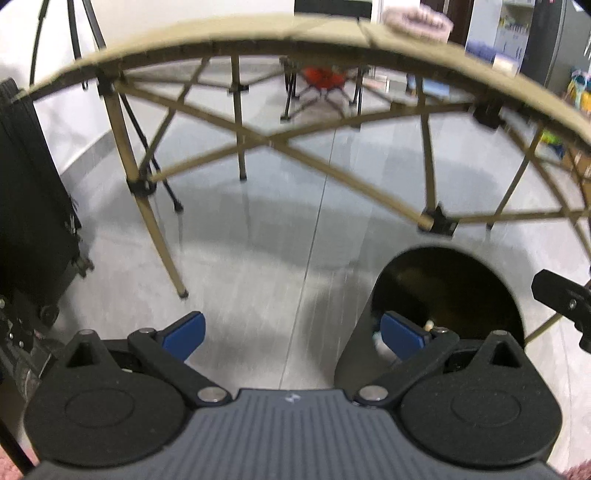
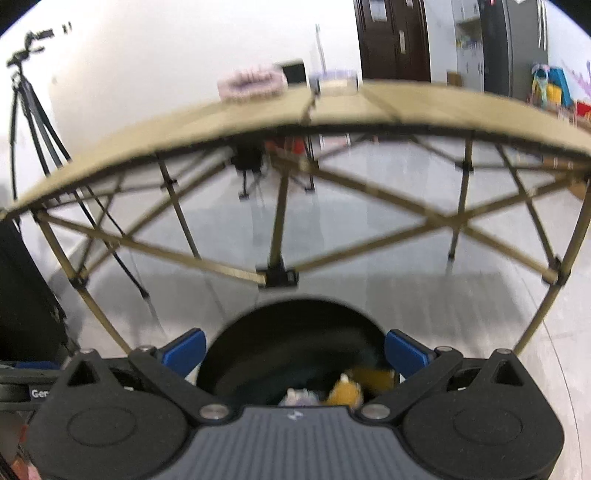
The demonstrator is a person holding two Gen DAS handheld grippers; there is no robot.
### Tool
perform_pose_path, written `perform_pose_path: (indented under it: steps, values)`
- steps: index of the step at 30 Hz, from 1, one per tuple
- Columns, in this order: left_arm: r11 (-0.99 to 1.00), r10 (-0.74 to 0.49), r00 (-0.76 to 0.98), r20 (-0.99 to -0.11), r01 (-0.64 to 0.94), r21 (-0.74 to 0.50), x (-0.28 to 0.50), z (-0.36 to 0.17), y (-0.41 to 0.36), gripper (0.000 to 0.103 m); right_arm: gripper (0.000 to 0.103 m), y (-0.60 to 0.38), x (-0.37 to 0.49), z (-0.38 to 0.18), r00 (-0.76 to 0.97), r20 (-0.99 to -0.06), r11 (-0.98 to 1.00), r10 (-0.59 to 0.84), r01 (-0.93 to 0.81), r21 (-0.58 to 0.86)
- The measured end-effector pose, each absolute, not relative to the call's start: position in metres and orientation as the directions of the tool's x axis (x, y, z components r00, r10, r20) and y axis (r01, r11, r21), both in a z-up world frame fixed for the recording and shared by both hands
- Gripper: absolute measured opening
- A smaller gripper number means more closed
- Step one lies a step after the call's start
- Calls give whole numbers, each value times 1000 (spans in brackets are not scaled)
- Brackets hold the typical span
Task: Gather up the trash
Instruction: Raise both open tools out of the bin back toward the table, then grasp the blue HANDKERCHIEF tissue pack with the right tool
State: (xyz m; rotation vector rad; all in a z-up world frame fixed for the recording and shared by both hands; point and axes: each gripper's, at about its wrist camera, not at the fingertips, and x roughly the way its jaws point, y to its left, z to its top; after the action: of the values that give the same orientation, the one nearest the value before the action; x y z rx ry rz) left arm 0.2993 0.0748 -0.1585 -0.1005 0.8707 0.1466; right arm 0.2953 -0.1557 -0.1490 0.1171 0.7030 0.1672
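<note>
A black round trash bin [image 1: 443,288] stands on the floor in front of a tan folding table [image 1: 258,33]. In the right wrist view I look down into the bin [image 2: 280,332]. Inside it lie a blurred yellow piece of trash [image 2: 369,380] and a small pale scrap [image 2: 301,397]. My right gripper [image 2: 295,350] hangs open just above the bin's mouth, with nothing between its blue pads. My left gripper [image 1: 294,334] is open and empty over the floor, left of the bin. Part of the right gripper's black body [image 1: 561,299] shows at the right edge.
A pink fluffy item [image 2: 253,83] lies on the table top [image 2: 369,107]. The table's crossed legs [image 1: 266,140] stand right behind the bin. A black suitcase [image 1: 29,206] is at the left and a tripod [image 2: 29,110] stands by the wall. The floor [image 1: 258,240] is grey tile.
</note>
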Motion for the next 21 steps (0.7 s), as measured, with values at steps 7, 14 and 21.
perform_pose_path:
  steps: [7, 14, 21]
  values:
    - [981, 72, 724, -686, -175, -82, 291, -121, 64, 103, 103, -170, 280, -121, 836, -500, 971, 228, -153, 186]
    - [984, 91, 751, -654, -170, -59, 294, -99, 51, 103, 103, -180, 276, -96, 862, -428, 957, 272, -194, 217]
    - [985, 92, 786, -611, -164, -63, 305, -74, 45, 103, 103, -183, 273, -64, 910, -305, 956, 279, -235, 175]
